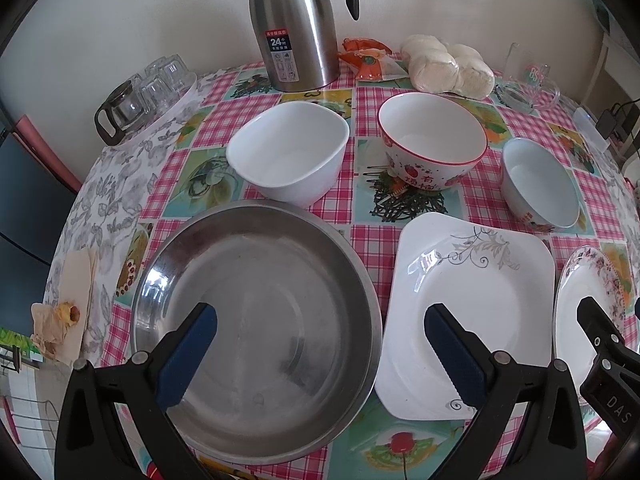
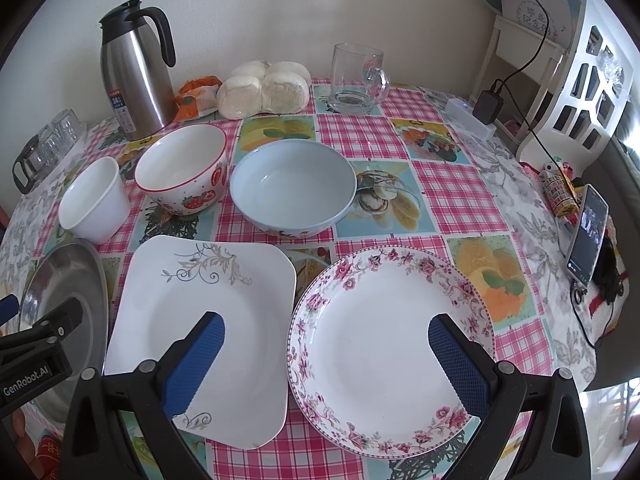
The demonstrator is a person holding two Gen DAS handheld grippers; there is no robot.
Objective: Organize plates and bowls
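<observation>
Steel round basin (image 1: 256,320) under gaping left claw (image 1: 320,356); floral plate (image 2: 390,350) under gaping right claw (image 2: 326,364).

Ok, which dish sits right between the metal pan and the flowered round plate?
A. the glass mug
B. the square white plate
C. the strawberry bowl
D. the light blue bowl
B: the square white plate lies in the front row with the metal pan on its left and the flowered round plate on its right; the bowls stand in the row behind.
</observation>
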